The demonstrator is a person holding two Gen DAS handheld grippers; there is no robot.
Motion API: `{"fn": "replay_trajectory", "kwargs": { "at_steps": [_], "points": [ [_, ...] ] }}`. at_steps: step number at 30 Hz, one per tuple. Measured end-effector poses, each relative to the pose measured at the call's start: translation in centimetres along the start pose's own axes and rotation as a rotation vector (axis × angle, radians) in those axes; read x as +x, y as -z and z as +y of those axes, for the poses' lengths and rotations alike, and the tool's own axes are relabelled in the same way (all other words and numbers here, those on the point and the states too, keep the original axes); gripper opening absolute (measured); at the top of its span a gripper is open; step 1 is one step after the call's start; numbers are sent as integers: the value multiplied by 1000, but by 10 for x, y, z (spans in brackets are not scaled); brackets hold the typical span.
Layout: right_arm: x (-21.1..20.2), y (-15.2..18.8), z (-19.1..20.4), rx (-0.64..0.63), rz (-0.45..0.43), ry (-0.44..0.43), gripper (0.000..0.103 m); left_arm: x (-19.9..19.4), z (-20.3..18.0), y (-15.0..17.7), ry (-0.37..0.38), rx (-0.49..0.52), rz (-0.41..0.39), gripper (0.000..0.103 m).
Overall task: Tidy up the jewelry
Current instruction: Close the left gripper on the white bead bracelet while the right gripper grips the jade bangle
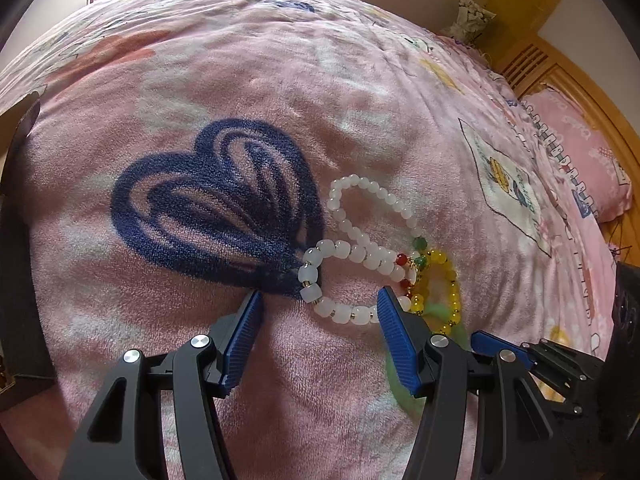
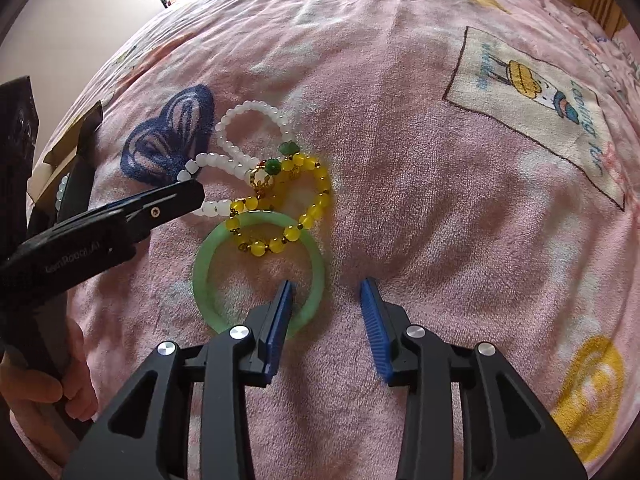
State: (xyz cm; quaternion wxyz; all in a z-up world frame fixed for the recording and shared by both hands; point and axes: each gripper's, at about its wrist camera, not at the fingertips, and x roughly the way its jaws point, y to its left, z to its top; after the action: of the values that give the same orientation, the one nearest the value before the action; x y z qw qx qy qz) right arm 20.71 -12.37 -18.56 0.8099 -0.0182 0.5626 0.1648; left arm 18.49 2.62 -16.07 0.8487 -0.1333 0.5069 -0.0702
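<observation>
Both tongs gaped: the left tongs [image 1: 320,300] straddled the white bead bracelet [image 1: 340,314], the right tongs [image 2: 326,286] the green bangle [image 2: 316,264] rim (yellow bracelet [image 2: 320,196] just beyond the bangle).

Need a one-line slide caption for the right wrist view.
Open right claw straddling the green bangle rim on the pink blanket, beside yellow and white bead bracelets.

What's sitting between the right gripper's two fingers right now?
In the right wrist view, the open right gripper straddles the green bangle's near-right rim; otherwise only pink blanket.
</observation>
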Motion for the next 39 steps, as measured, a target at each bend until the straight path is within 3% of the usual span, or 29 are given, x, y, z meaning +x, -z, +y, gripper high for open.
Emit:
{"fn": "replay_trajectory", "kwargs": {
  "at_steps": [2, 4, 7, 12, 21, 39],
  "points": [
    [1, 2, 5, -21, -12, 32, 36, 1, 4, 1, 12, -2, -8, 59],
    [1, 5, 11, -48, -29, 65, 34, 1, 10, 1, -20, -18, -18, 33],
    [1, 8, 16, -77, -45, 95, 29, 0, 18, 1, -19, -32, -17, 21],
    [-1, 9, 16, -73, -57, 97, 15, -1, 23, 1, -9, -42, -20, 12],
    [-12, 15, 13, -74, -63, 94, 9, -12, 23, -3, -1, -47, -35, 11],
    [-78, 16, 31, -119, -134, 162, 10, -96, 18, -14, -15, -24, -203, 11]
  ]
}}
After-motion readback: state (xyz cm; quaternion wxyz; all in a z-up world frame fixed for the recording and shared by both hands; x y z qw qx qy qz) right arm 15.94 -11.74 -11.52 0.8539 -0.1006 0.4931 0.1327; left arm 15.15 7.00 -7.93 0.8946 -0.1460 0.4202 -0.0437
